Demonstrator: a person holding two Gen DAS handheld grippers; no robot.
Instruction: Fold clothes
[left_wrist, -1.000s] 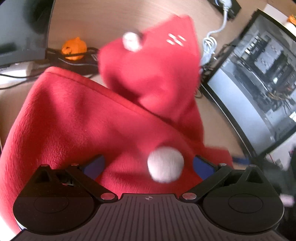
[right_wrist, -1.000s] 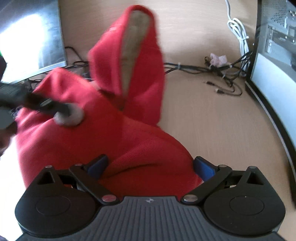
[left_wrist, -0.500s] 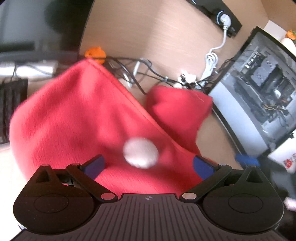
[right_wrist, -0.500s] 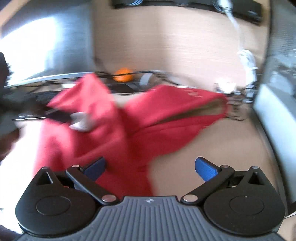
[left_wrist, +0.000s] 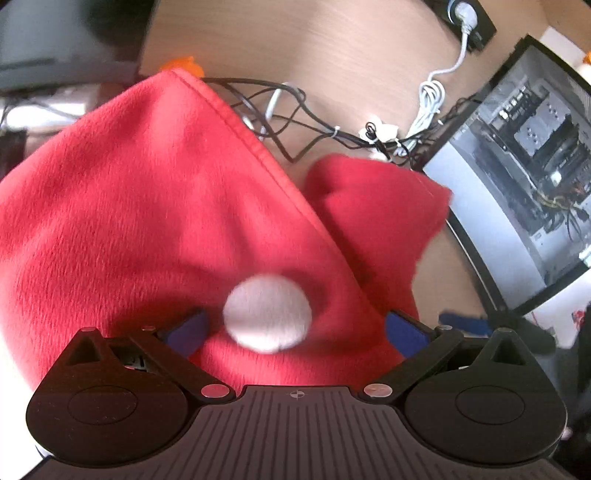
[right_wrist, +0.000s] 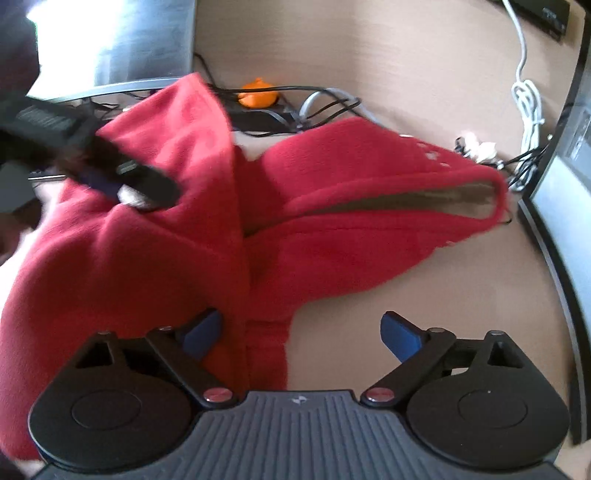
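A red fleece garment (left_wrist: 155, 206) with a hood (right_wrist: 388, 199) lies bunched on the wooden desk (right_wrist: 424, 295). My left gripper (left_wrist: 295, 332) stands wide over it, with red cloth and a white pompom (left_wrist: 267, 314) between the blue pads, which do not press. From the right wrist view the left gripper (right_wrist: 140, 184) shows as a dark bar over the garment's upper left. My right gripper (right_wrist: 301, 332) is closing, and the garment's hem (right_wrist: 262, 350) lies beside its left pad while its right pad hangs over bare desk.
A tangle of cables (left_wrist: 295, 122) and an orange toy (right_wrist: 256, 94) lie behind the garment. An open computer case (left_wrist: 517, 184) stands at the right and a monitor (right_wrist: 110, 44) at the back left. A white cable (right_wrist: 528, 99) hangs at the far right.
The hood, raised a second ago, has dropped and now lies out to the right on the desk. Both grippers shifted across the garment, and the right jaws narrowed slightly.
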